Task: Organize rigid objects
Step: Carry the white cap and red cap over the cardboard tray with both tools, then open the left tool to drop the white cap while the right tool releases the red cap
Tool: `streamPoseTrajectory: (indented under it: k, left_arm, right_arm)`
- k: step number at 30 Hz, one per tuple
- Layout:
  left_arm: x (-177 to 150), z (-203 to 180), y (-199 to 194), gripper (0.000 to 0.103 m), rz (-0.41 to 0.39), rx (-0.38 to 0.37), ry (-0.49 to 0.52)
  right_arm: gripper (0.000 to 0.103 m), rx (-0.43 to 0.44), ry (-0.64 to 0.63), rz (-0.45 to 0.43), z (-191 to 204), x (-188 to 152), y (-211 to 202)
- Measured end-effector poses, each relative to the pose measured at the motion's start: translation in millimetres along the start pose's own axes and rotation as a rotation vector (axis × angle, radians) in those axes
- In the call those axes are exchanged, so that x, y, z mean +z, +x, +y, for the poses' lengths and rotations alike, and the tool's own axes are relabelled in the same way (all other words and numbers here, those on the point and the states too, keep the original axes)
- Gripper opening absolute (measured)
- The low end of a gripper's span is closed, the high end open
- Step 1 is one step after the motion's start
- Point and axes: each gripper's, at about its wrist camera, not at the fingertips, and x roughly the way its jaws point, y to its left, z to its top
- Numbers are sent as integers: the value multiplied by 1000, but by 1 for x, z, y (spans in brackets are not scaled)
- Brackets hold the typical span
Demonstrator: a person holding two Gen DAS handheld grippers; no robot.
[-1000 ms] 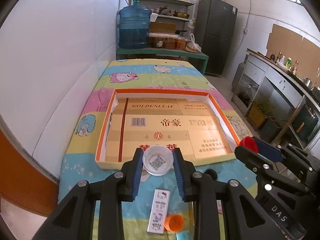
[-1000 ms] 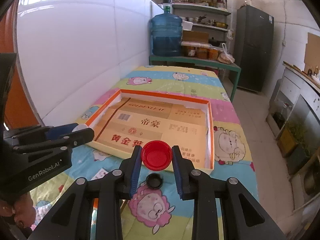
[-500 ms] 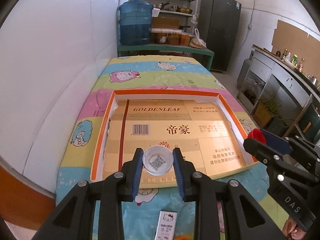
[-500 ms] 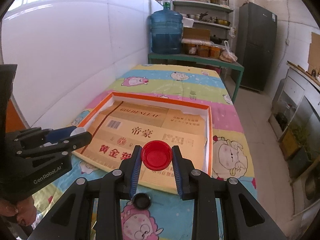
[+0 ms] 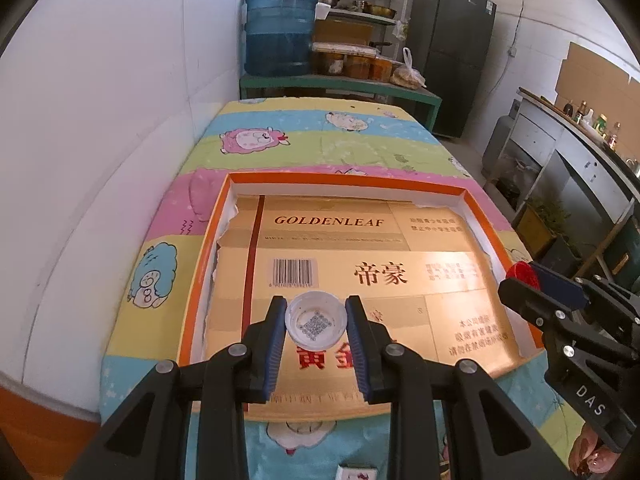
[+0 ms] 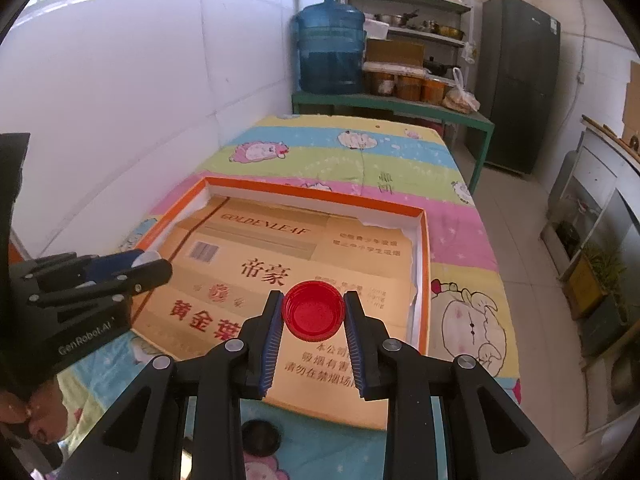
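Note:
A white bottle cap (image 5: 316, 319) with a printed code inside is pinched between the blue pads of my left gripper (image 5: 316, 322), above the near left part of the shallow orange-rimmed box (image 5: 344, 178). My right gripper (image 6: 314, 314) is shut on a red bottle cap (image 6: 314, 310), hollow side up, over the box's near right part. The box floor is lined with gold cardboard (image 5: 360, 280) printed with GOLDENLEAF. In the left wrist view the right gripper (image 5: 532, 280) shows at the right edge with the red cap (image 5: 520, 271). In the right wrist view the left gripper (image 6: 140, 266) shows at the left.
The box lies on a table under a striped cartoon cloth (image 5: 320, 136). A black cap (image 6: 260, 436) lies on the cloth just in front of the box. A small white carton (image 5: 356, 472) pokes in at the bottom edge. A white wall (image 5: 100, 120) runs along the left; a blue water jug (image 5: 280, 28) stands beyond.
Both grippers have moved forward over the box with their caps held. The carton, the orange cap and the black cap have slid toward the bottom of the views.

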Motion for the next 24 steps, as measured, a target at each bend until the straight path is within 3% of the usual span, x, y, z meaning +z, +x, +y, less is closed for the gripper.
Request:
streamPoseTrajectory:
  k: [24]
  left_arm:
    - [16,13,65,30,105,-4,-16]
  right_arm:
    - [31,31,49,133,-23,4,69]
